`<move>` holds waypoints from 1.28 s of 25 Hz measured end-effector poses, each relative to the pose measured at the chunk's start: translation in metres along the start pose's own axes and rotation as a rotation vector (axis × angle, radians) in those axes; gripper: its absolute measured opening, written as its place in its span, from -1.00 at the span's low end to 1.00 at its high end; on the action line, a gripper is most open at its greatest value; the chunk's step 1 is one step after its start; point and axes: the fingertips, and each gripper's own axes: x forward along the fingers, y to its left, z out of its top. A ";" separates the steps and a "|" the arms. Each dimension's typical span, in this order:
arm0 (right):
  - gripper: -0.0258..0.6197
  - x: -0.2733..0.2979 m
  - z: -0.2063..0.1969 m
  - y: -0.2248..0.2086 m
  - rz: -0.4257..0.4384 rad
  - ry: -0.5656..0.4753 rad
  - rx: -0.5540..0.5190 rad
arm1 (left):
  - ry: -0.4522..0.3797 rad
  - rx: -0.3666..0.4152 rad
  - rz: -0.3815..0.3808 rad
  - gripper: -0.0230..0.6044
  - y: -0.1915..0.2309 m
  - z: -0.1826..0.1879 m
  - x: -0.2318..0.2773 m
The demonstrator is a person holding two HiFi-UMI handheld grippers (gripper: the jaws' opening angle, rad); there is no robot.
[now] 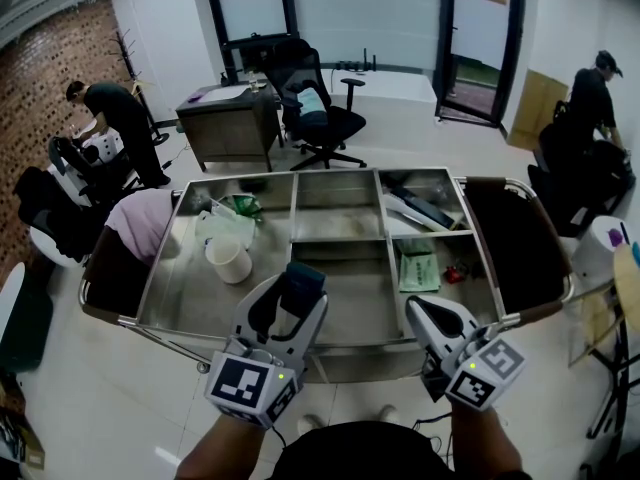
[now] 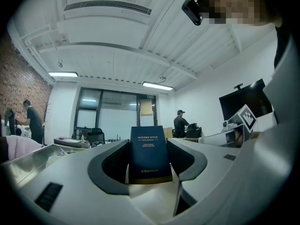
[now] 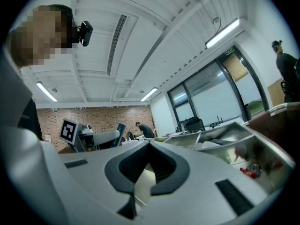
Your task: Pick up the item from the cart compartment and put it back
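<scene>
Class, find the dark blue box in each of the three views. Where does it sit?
Head view: blue box lower centre, in the left tool.
Left gripper view: dead centre, upright between the jaws.
Right gripper view: small, left of centre.
Shared landmark: steel cart.

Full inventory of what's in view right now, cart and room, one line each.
cart: 1, steel, divided tray, directly in front
cup: 1, white, left compartment
plastic bag: 1, clear with green, left compartment, behind the cup
packet: 1, green, right front compartment
small item: 1, red, beside the packet, too small to identify
desk: 1, brown, behind the cart
office chair: 1, black, beside the desk
people: 2, dark clothes, one far left, one far right
box: 1, dark blue, upright in the left tongs
left tongs: closed on the box
right tongs: shut, empty
</scene>
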 end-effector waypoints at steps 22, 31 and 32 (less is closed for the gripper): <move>-0.88 -0.005 0.001 -0.008 -0.027 -0.008 0.010 | 0.341 0.233 -0.111 -0.15 -0.015 -0.056 0.125; -0.88 -0.007 0.001 -0.013 -0.037 -0.013 0.017 | 0.608 0.143 -0.155 -0.14 -0.010 -0.129 0.148; -0.88 -0.007 0.001 -0.013 -0.039 -0.013 0.017 | 0.625 0.147 -0.152 -0.14 -0.009 -0.134 0.148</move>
